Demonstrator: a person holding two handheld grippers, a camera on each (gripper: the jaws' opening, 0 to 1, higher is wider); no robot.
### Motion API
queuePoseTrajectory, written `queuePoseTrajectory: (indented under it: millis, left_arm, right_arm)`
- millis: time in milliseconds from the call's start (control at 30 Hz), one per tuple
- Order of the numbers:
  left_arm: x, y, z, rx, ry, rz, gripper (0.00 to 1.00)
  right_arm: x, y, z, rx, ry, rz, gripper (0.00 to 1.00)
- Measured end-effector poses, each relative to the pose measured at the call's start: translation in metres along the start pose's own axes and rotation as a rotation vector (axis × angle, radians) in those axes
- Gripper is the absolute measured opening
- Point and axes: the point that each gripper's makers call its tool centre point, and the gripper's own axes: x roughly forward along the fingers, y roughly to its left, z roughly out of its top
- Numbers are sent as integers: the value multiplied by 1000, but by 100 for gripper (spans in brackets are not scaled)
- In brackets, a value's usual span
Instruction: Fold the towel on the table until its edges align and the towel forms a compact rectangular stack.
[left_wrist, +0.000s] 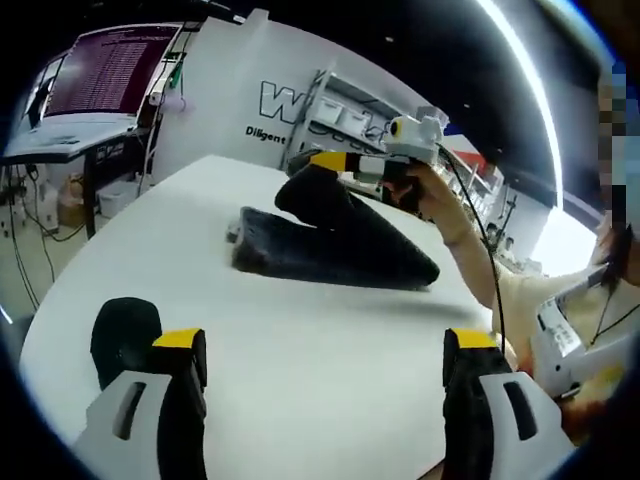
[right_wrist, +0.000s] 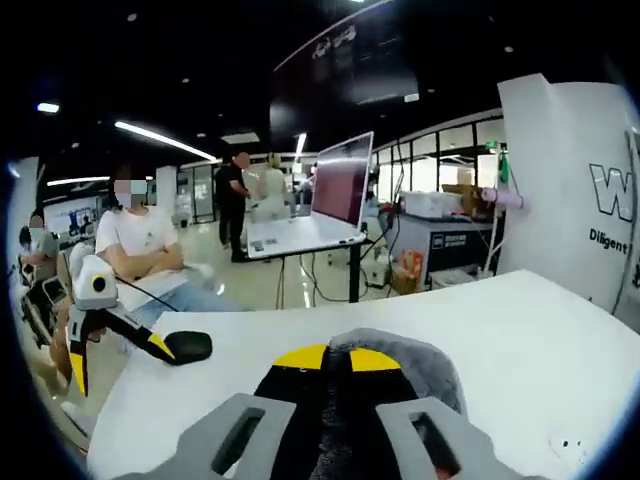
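A: Where's the towel (left_wrist: 335, 240) now?

B: On the white table (left_wrist: 300, 380), toward its far side in the left gripper view. It's dark, already bunched into a long low heap, and one end is lifted into a peak.

A: Who's lifting it?

B: The right gripper (left_wrist: 335, 165). In the left gripper view it comes in from the right, with a hand (left_wrist: 425, 190) behind it, and its yellow-tipped jaws sit at the top of that peak. In the right gripper view the same gripper (right_wrist: 335, 365) has its jaws pressed together on a fold of grey cloth (right_wrist: 400, 370).

A: And the left gripper (left_wrist: 325, 365)?

B: Spread wide, pinching nothing, low over bare table and well apart from the towel. You can see it from the other side too (right_wrist: 185, 347), resting near the table edge.

A: So how should this fold go?

B: I'd judge the raised end needs carrying over the rest and laying down so its edge meets the opposite edge. Keep the pinch firm and the lift low, so the cloth drapes rather than swings. The heap looks rumpled, so the free gripper would help by pinning the far end flat, or by taking the other corner of the same edge.

A: Any risk?

B: Dragging the whole heap instead of folding it, or laying it down skewed.
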Motion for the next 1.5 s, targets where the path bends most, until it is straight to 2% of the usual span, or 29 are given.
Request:
queuePoseTrajectory:
  millis: [133,233,400,500,567,633,700,767,800,900,933,1067,1200,1267,1467,1500]
  left_arm:
    - [-1,1,-3,-8,2,1,96]
    - [-3,3,-4,-11,4,4,95]
    - [-4,5,-4,-20,0,5,95]
    - [-4,6,-6,-25,8,4,94]
    - [-3,5,-7,-28,9,4,94]
    - [-3,5,-6,-31,6,3,94]
    - [-1,5,-4,-34,4,0,93]
    - [2,4,-4,-35,6,-5,92]
    - [5,2,-4,-34,11,-8,92]
    - [10,1,-5,-34,21,-12,92]
    - [12,1,-6,-35,23,-11,92]
    - [20,1,-3,-47,20,-12,92]
    - [28,-2,1,-59,14,-28,91]
    - [31,-3,2,-63,16,-34,91]
    - [43,-11,6,-59,24,-51,91]
    - [46,-13,8,-55,22,-55,90]
  right_arm:
    - [13,12,-15,-4,37,38,2]
    - [26,27,-41,-14,107,95,2]
    - [35,37,-71,-2,160,130,5]
    - [31,42,-82,1,194,162,14]
    - [27,43,-86,-29,215,160,26]
    - [21,41,-84,-58,220,154,36]
    - [11,40,-83,-71,220,146,39]
    - [2,39,-83,-83,225,136,46]
    - [-11,35,-83,-100,228,112,55]
    - [-30,29,-85,-131,238,87,76]
    - [-42,27,-87,-149,244,76,79]
    - [-80,22,-95,-191,262,41,85]
    - [-119,14,-108,-219,298,-13,95]
    - [-137,11,-115,-215,312,-33,99]
    - [-200,6,-140,-138,329,-85,99]
    - [-218,3,-146,-124,333,-115,99]
